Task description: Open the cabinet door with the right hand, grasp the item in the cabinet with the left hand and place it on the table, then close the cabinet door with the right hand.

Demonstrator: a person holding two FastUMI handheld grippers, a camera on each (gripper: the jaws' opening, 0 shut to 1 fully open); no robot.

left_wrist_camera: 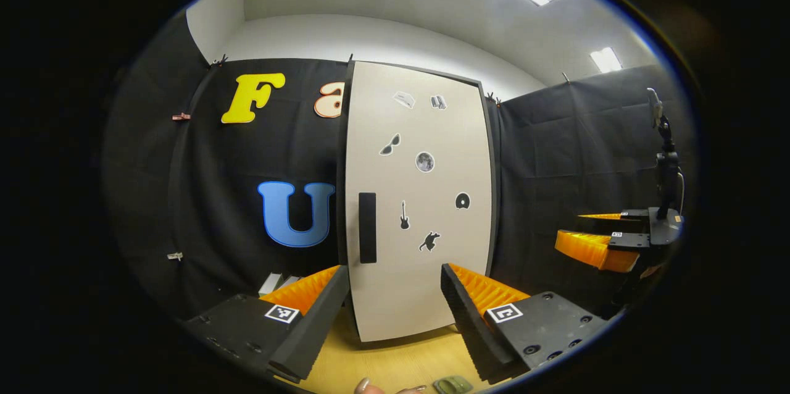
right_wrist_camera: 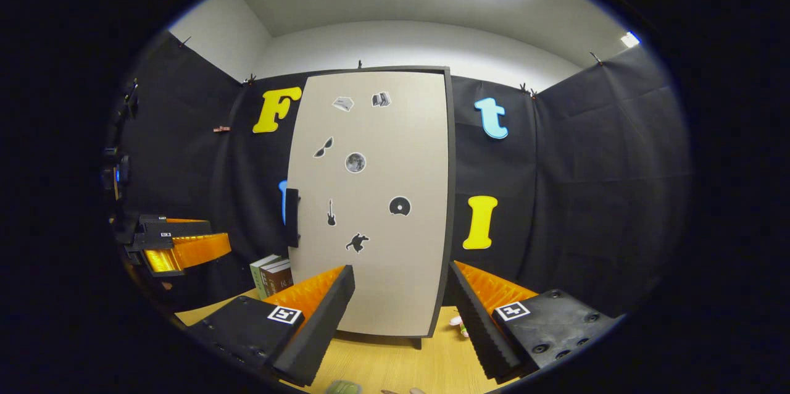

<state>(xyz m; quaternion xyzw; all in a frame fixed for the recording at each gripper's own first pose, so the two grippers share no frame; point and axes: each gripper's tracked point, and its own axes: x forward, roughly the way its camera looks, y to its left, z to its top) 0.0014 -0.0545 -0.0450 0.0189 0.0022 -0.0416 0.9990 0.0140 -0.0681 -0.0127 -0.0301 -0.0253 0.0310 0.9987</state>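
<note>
The left claw [left_wrist_camera: 395, 314] is standing with its fingers spread wide apart and nothing between them, hanging above the bare wooden bench [left_wrist_camera: 395, 363]. Straight ahead through that gap the closed cabinet door [left_wrist_camera: 419, 209] is facing it, with clear air between the fingertips and the door's lower edge. The door's dark upright handle [left_wrist_camera: 367, 227] is sitting close to the door's left edge, at about mid height. Small stickers are dotting the door face. Just left of the cabinet's foot, pale book spines [left_wrist_camera: 276, 283] are peeking out behind the left finger. At the near edge of the bench a fingertip [left_wrist_camera: 362, 386] and a small greenish object [left_wrist_camera: 453, 385] are showing. Far to the right the right claw [left_wrist_camera: 608, 239] is hovering well apart from the cabinet, fingers also parted, with open room between it and the door's right edge.

In the right gripper view, the right claw [right_wrist_camera: 401, 314] is holding its fingers wide apart and empty above the bench [right_wrist_camera: 395, 363]. The cabinet door [right_wrist_camera: 376, 209] is standing shut ahead, slightly left of centre, its handle [right_wrist_camera: 292, 218] jutting from the left edge. Books [right_wrist_camera: 271, 275] are standing upright on the bench beside the cabinet's left foot. A small pale object [right_wrist_camera: 458, 322] is lying on the bench by the cabinet's right foot. The left claw [right_wrist_camera: 179, 246] is floating far to the left, well clear of the handle. The item inside the cabinet is hidden behind the closed door.
</note>
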